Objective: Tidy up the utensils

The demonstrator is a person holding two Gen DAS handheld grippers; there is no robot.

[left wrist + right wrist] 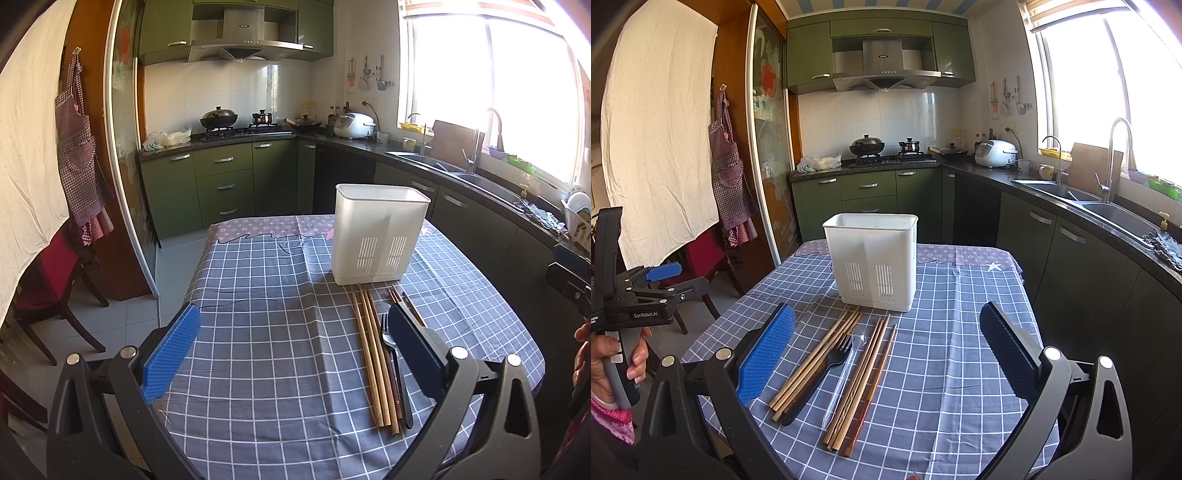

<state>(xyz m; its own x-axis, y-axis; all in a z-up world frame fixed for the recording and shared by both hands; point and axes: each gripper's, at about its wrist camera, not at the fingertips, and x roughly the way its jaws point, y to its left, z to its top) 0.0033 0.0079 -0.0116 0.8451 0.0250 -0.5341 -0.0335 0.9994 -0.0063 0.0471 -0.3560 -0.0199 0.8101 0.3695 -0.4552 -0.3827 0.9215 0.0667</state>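
Chopsticks [812,363], a black fork [827,363] and a clear spoon [846,373] lie bundled before the white holder [873,260], handy for loading. Left gripper [295,354] and right gripper [886,354] hover above the tablecloth [942,369], jaws spread wide, empty.

In the left wrist view, the right pad of the left tongs [295,354] covers the middle of the dark chopsticks [397,295] and part of the fork [388,338], so where they lie against each other cannot be told. At the right edge, only a dark piece of the right tongs [570,280] and some fingertips [581,354] show. In the right wrist view, the left tongs [670,277] run out of frame at the left edge. The holder [871,258] hides its inside. The clear spoon [846,373] is hard to trace against the counter [960,369].
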